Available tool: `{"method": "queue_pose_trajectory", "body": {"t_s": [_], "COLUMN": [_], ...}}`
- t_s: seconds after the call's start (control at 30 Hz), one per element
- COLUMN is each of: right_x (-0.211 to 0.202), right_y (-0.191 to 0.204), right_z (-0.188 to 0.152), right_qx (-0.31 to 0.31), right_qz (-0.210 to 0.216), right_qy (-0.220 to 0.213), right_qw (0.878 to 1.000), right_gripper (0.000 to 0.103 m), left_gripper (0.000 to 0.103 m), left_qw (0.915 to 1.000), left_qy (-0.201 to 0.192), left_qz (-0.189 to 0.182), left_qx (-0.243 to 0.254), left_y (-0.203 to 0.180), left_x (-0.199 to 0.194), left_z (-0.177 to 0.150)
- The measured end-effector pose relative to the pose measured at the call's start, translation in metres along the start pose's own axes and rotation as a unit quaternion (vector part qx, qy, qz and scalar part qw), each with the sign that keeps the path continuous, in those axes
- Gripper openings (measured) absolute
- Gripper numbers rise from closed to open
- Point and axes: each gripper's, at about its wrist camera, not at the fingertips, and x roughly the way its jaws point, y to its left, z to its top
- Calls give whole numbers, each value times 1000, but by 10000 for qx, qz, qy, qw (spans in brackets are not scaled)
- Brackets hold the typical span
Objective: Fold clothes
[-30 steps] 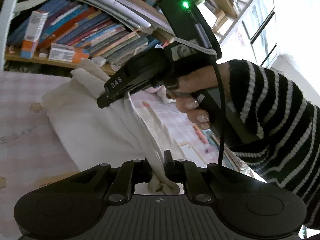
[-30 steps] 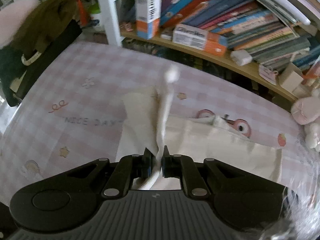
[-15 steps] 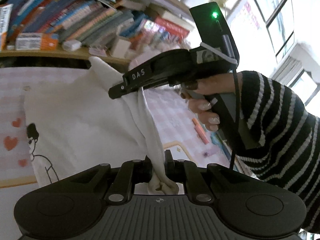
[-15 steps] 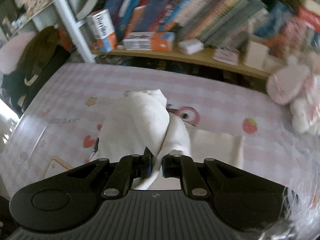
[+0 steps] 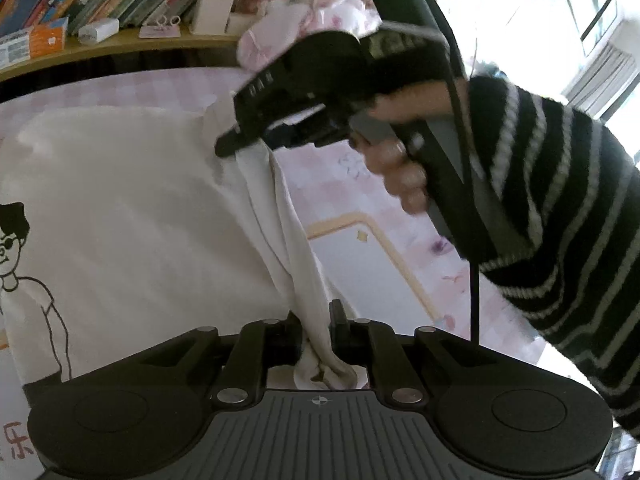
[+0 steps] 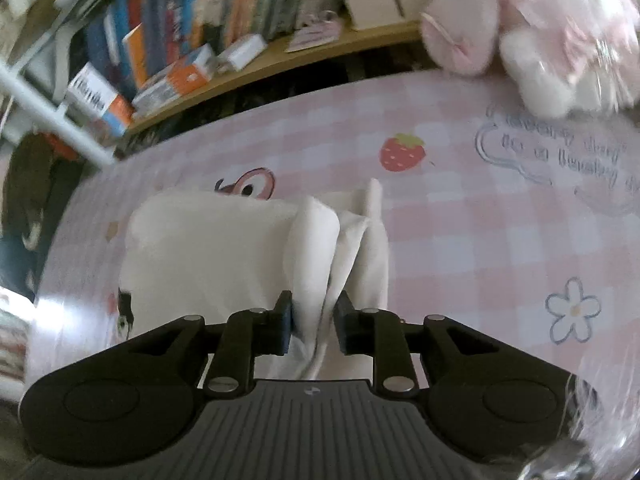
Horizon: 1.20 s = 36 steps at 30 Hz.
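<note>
A white T-shirt (image 5: 132,216) with a black line drawing of a boy lies on the pink checked table (image 5: 344,184). My left gripper (image 5: 315,330) is shut on a bunched edge of the shirt. My right gripper (image 6: 313,312) has its jaws slightly parted, with white shirt cloth (image 6: 316,248) between them. In the left wrist view the right gripper (image 5: 240,144) sits on the shirt's far edge, held by a hand in a striped sleeve. The shirt also shows in the right wrist view (image 6: 208,248), lying flat.
A wooden shelf (image 6: 280,68) with books and boxes runs behind the table. A pink plush toy (image 6: 532,32) sits at the table's far right. Dark clothing (image 6: 24,200) lies at the left edge. A bright window (image 5: 580,20) is at the right.
Both grippers have swung right and down with the shirt, spreading it flat on the table. The right gripper's jaws have parted a little around the cloth.
</note>
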Motion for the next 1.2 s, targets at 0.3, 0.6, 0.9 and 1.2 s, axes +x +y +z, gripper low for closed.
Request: {"method": "queue_pose_trajectory", "body": {"t_s": [0.3, 0.6, 0.9, 1.2], "right_x": [-2, -26, -88, -90], "right_y": [12, 10, 2, -14], "right_z": [13, 16, -95, -173], "right_qx": [-295, -758, -1355, 54], "right_qz": [470, -461, -468, -332], "right_qy": [-470, -1093, -231, 236], "right_qw": [9973, 9900, 9894, 9992], "right_gripper": [7, 21, 34, 25], "left_gripper": [30, 32, 32, 32], "left_qw": [9984, 9944, 9933, 9842], "left_qy": [-273, -225, -376, -338], "left_qz": [-421, -824, 395, 913], "left_qx": [-241, -621, -1018, -1481], "left_y": [3, 24, 85, 108], "left_x": [-17, -50, -104, -106], "left_z": [-8, -27, -66, -95]}}
